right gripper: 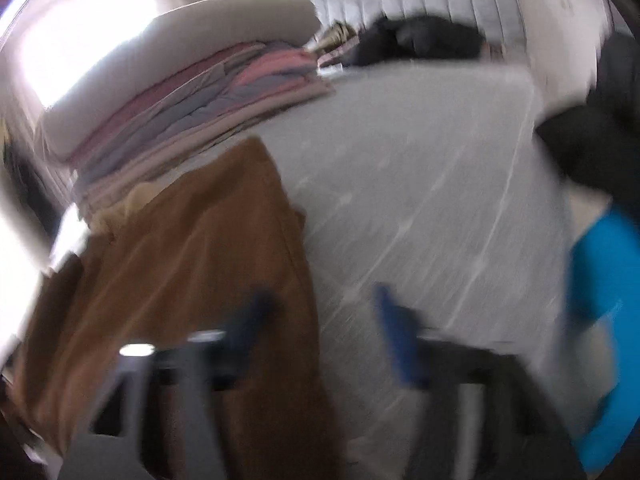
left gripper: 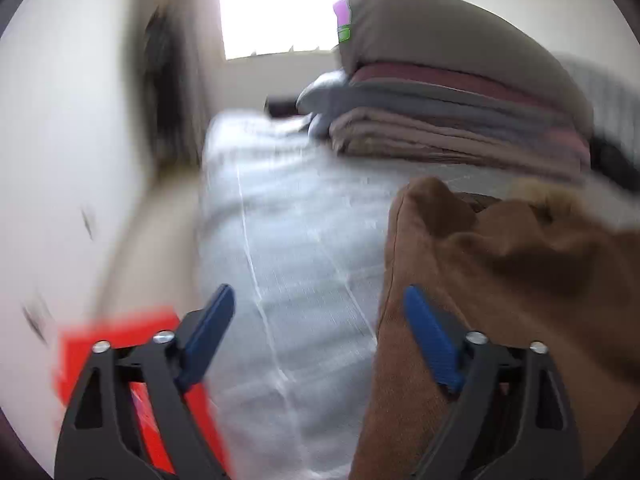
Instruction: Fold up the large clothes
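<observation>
Centrally bare mattress (left gripper: 296, 240), brown garment (left gripper: 500, 300) rightward

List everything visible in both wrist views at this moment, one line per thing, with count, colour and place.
brown garment: one, brown, crumpled on the bed by the folded stack
bed: one, grey quilted cover
folded stack: one pile, pink, grey and mauve layers, taupe cushion on top, far side of bed
dark clothing: one heap, black, by the headboard
red object: one, beside the bed, blurred
left hand-held gripper: blue pads, open, empty
right hand-held gripper: blurred, nothing gripped
</observation>
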